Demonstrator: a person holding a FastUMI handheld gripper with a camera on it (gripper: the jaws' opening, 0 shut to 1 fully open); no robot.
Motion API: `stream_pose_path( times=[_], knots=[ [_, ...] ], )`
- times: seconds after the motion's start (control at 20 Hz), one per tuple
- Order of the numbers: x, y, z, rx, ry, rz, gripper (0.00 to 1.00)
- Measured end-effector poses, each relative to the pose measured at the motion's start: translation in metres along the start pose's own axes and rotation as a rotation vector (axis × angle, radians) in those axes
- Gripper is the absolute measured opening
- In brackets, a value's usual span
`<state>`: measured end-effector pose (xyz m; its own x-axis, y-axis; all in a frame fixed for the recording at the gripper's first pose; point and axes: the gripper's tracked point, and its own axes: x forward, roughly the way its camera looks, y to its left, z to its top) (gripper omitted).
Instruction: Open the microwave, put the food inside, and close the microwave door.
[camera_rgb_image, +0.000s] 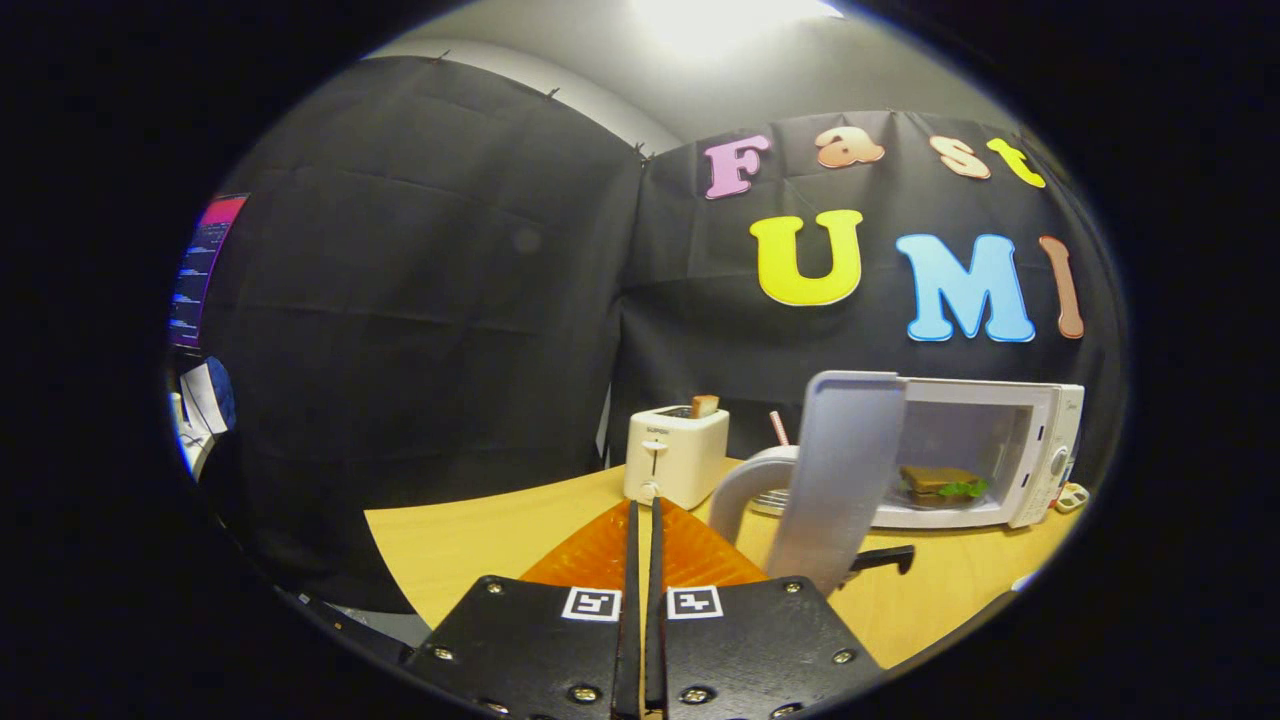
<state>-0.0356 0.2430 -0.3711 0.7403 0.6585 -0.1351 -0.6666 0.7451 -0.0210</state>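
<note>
The gripper (643, 520) has its fingers pressed together on nothing, beside the open microwave door (838, 470); a sandwich (940, 484) lies inside.

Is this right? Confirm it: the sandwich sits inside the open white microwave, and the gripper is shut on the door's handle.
Wrong on the gripper. The gripper view shows the gripper shut on nothing, left of the door's curved white handle. The sandwich does sit inside the open white microwave.

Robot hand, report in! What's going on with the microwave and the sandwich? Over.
Hand-held gripper shut, empty, toaster just ahead. Sandwich inside microwave. Door wide open, not yet closed. Nothing blocking it.
</note>
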Motion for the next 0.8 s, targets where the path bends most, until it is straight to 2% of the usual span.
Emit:
stream_pose_path(
  times=[0.25,0.4,0.8],
  knots=[
    [-0.023,-0.028,0.003,-0.079,-0.012,-0.056,0.03],
    [-0.035,-0.060,0.003,-0.080,-0.013,-0.103,0.03],
    [-0.062,-0.203,0.016,-0.083,0.026,-0.330,0.03]
  ],
)
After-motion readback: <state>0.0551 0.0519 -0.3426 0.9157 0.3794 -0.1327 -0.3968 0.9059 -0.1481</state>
